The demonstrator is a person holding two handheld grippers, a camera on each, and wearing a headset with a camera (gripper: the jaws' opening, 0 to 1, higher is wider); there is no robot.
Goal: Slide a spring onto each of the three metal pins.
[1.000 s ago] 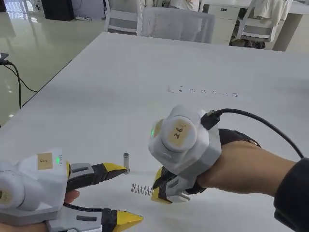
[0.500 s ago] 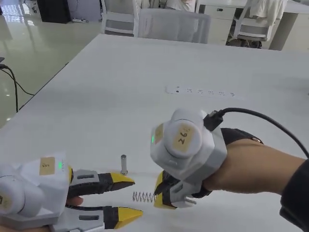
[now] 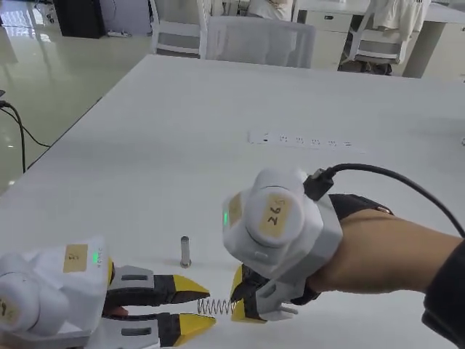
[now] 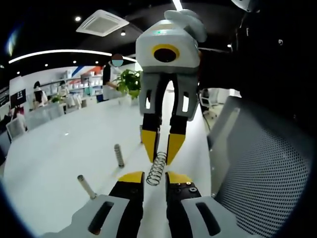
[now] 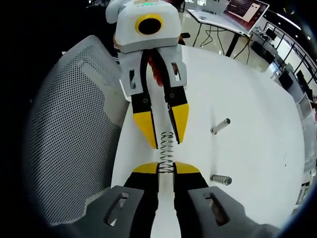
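A small steel spring [image 3: 218, 306] lies level just above the white table, near its front edge. My right gripper [image 3: 236, 310] is shut on the spring's right end. In the right gripper view the spring [image 5: 167, 151] runs from my right gripper [image 5: 167, 167] into the left gripper [image 5: 166, 144] opposite. My left gripper [image 3: 211, 305] is open, its yellow tips on either side of the spring's free end. In the left gripper view the spring [image 4: 157, 171] reaches my left gripper [image 4: 155, 177]. One metal pin [image 3: 186, 251] stands upright just behind the jaws. A second pin [image 4: 85, 185] is nearby.
A white power strip [image 3: 301, 139] lies flat at mid-table. Grey mesh chairs [image 3: 254, 36] stand at the far end. A black cable [image 3: 392, 178] trails from the right gripper. The table [image 3: 182, 145] stretches bare beyond the pin.
My left gripper has moved in toward the spring and its jaws have narrowed; the spring's free end now sits between them. The right gripper still holds the spring.
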